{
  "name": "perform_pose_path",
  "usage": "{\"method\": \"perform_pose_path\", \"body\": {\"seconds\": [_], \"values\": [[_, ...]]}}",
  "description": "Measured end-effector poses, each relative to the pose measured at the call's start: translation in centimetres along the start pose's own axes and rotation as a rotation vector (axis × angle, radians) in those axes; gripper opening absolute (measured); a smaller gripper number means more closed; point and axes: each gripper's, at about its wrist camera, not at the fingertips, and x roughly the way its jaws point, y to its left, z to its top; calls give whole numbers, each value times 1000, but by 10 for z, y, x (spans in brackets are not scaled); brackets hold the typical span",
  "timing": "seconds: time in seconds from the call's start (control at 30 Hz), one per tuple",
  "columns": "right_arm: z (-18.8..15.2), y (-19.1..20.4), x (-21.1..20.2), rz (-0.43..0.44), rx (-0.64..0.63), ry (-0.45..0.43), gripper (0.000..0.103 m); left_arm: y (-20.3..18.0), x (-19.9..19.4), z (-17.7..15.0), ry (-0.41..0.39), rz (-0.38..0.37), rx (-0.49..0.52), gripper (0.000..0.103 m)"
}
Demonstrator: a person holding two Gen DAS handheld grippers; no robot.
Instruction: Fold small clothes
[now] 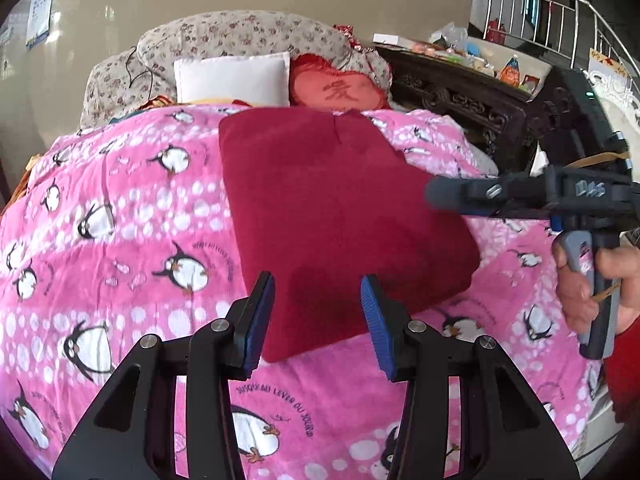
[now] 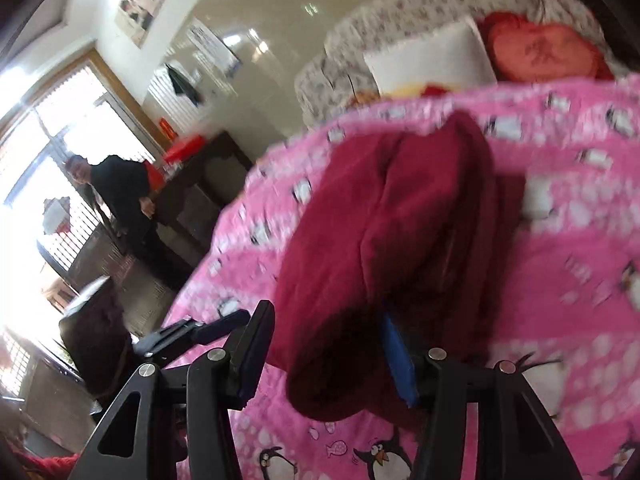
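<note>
Dark red garment [image 1: 340, 220], soft fleecy knit, lies folded into a rough rectangle on the pink blanket [image 1: 120, 220], approx mid-bed; in right wrist view the same garment [image 2: 380, 240] looks bunched, w/ rolled folds, picture blurred. Blanket is plush, printed w/ b/w penguins and white dots; print text near bottom edge partly legible: "LEVER DU JOUR", rest too smeared. Left gripper [image 1: 318, 312]: jaws part open, blue ribbed pads [image 1: 376, 320] either side of the garment's near corner, nothing gripped, cloth lies below/between w/o pad contact as far as seen. Right gripper [image 2: 324, 344]: jaws part open, garment's near edge sits between them and drapes over the right-side blue pad; left pad clear of cloth, so no firm grip visible. From left wrist view the right gripper [image 1: 440, 196] comes in from the right above the garment's far-right edge, a hand [image 1: 592, 280] on its grey handle; raised lettering on its body reads approx "DAS", unsure. Behind: white square pillow [image 1: 234, 80], red heart cushion [image 1: 340, 88] w/ one stitched Chinese character, floral-print quilt roll [image 1: 240, 32]. Dark carved wood sideboard [image 1: 460, 96] at right, top cluttered w/ small packets, not identifiable. A person in dark clothes [image 2: 120, 192] stands far off by the window.
</note>
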Motion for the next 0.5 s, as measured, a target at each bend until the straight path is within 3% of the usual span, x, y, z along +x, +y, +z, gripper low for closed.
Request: {"method": "perform_pose_path", "body": {"seconds": [0.07,0.23,0.3,0.37,0.5], "values": [[-2,-5,11,-2,-5,9,10,2,1,-3,20,1,-10,44],[-13,-3,-12,-87,-100,-9,10,3,-16,-1,-25,-16,-22,46],[-23,-14,-10,-145,-96,16,9,4,-14,3,-47,-25,-35,55],[-31,-30,5,-164,-59,58,9,3,-4,5,-35,-28,-58,57],[-31,-23,-7,-192,-69,6,9,-1,14,6,3,-9,-69,57]]}}
